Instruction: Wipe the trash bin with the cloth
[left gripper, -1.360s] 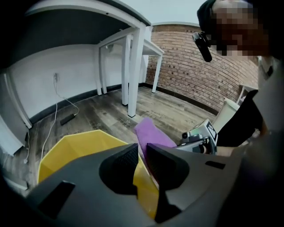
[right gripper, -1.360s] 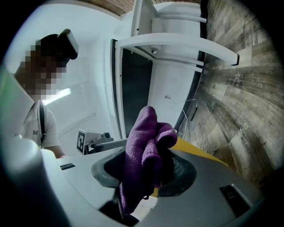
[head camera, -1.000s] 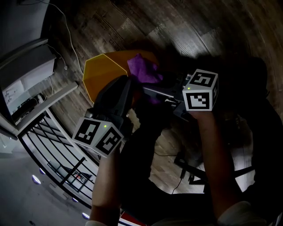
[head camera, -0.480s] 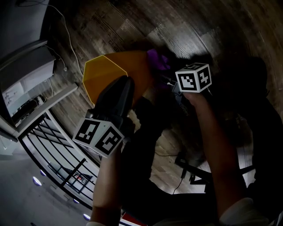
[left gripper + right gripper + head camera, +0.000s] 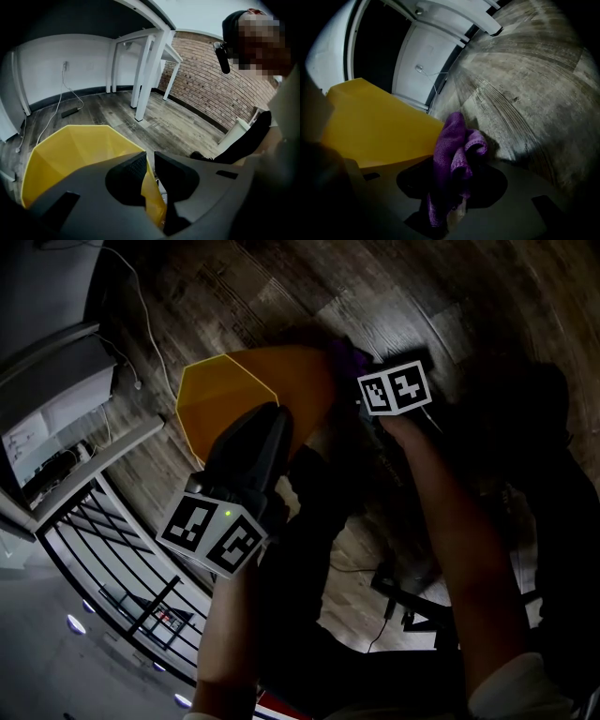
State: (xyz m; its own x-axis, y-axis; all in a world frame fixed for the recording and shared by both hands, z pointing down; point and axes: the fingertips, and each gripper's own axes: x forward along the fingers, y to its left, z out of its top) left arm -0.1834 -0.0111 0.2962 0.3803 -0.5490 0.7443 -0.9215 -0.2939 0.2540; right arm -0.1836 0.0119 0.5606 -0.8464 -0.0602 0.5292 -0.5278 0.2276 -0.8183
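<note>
Left hand-held gripper point(image 5: 147, 171), in its own view, is closed on the upper wall of a yellow bin point(image 5: 70, 154), with the thin plastic pinched between both pads. This grip likely steadies the light bin so wiping cannot slide it across the floor point(image 5: 187, 126). The bin stands on wood planks, toward the floor's edge below a white wall point(image 5: 84, 61).

Right gripper view: the right hand-held gripper point(image 5: 450, 192) is clamped on a bunched purple cloth point(image 5: 452, 150). Loose folds stick out past the jaws, making a soft pad to rub with. The cloth sits just beside the bin's outer side; whether it touches cannot be told.

Head view, looking steeply down: the left hand-held gripper holds the rim's near edge. The right hand-held gripper reaches low along the bin's right side, the cloth barely showing past it. The outside wall appears to be the part being wiped.
</note>
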